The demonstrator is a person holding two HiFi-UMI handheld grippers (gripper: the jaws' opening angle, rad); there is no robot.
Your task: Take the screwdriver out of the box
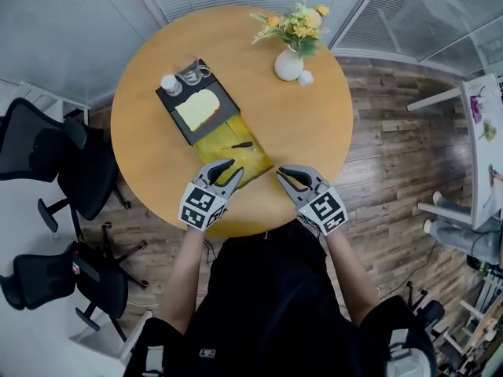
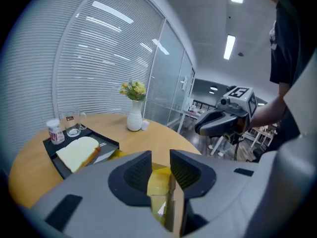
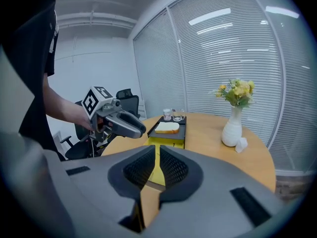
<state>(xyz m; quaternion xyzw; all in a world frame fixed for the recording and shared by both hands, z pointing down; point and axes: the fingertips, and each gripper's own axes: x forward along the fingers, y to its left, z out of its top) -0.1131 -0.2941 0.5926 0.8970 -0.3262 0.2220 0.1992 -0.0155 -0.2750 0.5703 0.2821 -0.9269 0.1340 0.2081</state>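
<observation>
An open yellow box lies on the round wooden table, and a small black-handled screwdriver rests inside it. My left gripper hovers over the box's near left corner. It is open, with nothing between the pads, and the yellow box shows through the gap of this left gripper. My right gripper hangs just right of the box's near corner. Its jaws stand together and hold nothing. In the right gripper view, the box lies beyond the right gripper.
A black tray beyond the box carries a slice of bread, a glass and a small bottle. A white vase of flowers stands at the far side. Black office chairs stand left of the table.
</observation>
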